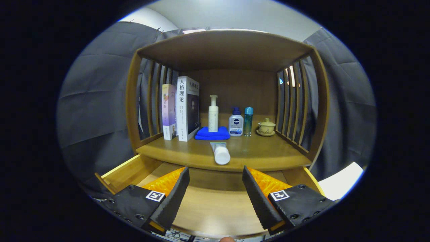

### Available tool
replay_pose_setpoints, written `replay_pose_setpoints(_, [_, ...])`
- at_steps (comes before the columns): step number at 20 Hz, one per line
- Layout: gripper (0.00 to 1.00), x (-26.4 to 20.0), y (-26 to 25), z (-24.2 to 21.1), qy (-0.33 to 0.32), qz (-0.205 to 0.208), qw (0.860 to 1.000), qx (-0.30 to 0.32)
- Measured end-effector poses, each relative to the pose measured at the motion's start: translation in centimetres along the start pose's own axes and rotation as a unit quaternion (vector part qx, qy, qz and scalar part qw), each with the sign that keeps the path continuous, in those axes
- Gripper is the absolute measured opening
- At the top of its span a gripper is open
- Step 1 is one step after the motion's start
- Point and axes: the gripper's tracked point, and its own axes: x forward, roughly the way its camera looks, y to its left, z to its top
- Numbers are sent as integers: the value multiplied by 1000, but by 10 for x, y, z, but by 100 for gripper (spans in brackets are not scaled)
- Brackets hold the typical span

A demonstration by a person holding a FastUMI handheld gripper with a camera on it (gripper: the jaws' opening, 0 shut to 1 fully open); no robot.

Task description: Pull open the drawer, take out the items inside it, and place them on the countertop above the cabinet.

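The drawer [124, 173] below the countertop stands pulled open, and its wooden bottom shows bare between my fingers. My gripper [215, 198] hangs over the drawer, open, with nothing between its black fingers [173, 198]. A white tube [220, 153] lies on the countertop [265, 154] just beyond the fingers, its cap end pointing toward me at the front edge.
At the back of the countertop stand two books [181, 107], a white pump bottle [213, 114] on a folded blue cloth [212, 133], a white and blue bottle [236, 122], a slim teal bottle [248, 121] and a lidded cup [266, 127]. Slatted sides and a top board enclose the shelf.
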Motion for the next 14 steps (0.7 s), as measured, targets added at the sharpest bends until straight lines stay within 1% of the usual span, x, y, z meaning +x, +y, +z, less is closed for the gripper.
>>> replay_pose_setpoints(2, [98, -21, 16, -2, -18, 14, 1000, 7])
replay_pose_setpoints(5, [100, -46, 19, -5, -49, 2, 999, -10])
replay_pose_setpoints(8, [99, -67, 22, -10, -73, -5, 997, -6])
replay_pose_setpoints(11, [99, -81, 22, -23, -86, -7, 996, 1])
replay_pose_setpoints(14, [99, -98, 22, -42, -92, -11, 996, -17])
